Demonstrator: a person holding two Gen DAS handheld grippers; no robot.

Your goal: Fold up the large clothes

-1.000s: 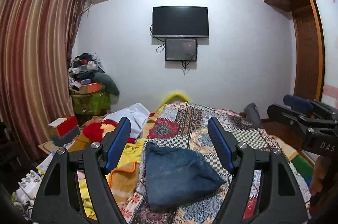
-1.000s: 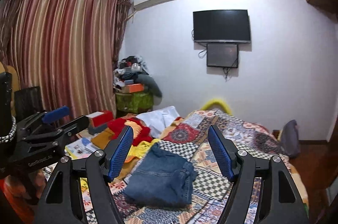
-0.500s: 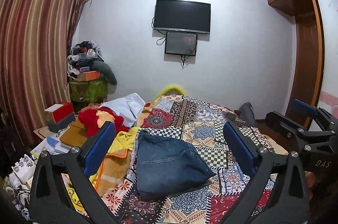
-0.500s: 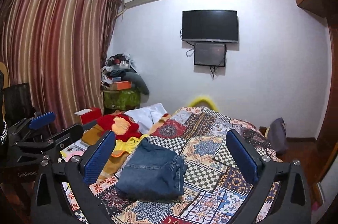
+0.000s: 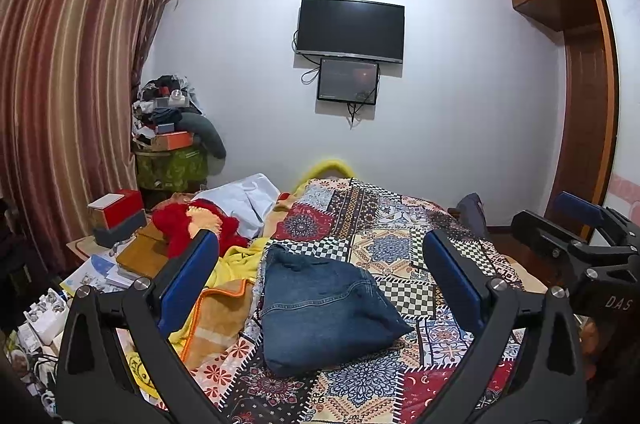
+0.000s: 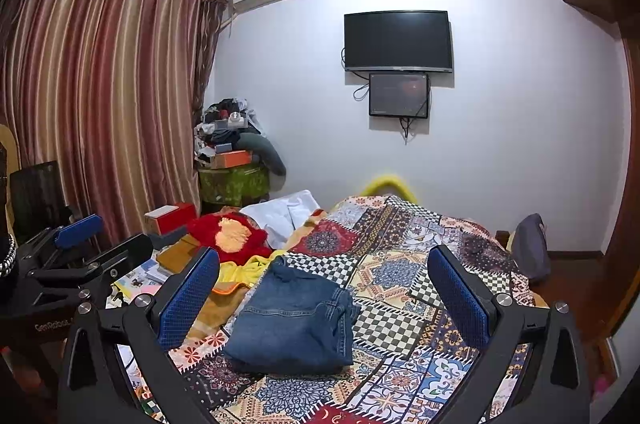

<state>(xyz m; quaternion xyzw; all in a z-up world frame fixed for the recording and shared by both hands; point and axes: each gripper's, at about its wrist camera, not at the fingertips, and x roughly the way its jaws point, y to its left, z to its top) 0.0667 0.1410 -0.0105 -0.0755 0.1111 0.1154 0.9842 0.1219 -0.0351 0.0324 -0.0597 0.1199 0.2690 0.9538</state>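
A pair of blue jeans, folded into a compact bundle, lies on the patchwork bedspread; it also shows in the right wrist view. My left gripper is open and empty, held above and short of the jeans. My right gripper is open and empty too, likewise above the jeans. The right gripper shows at the right edge of the left wrist view. The left gripper shows at the left edge of the right wrist view.
A red garment, a white cloth and a yellow and orange blanket lie left of the jeans. A cluttered side table and a green cabinet stand by the curtain. A television hangs on the far wall.
Both grippers opened wider and drew back and up from the jeans. The jeans have not moved.
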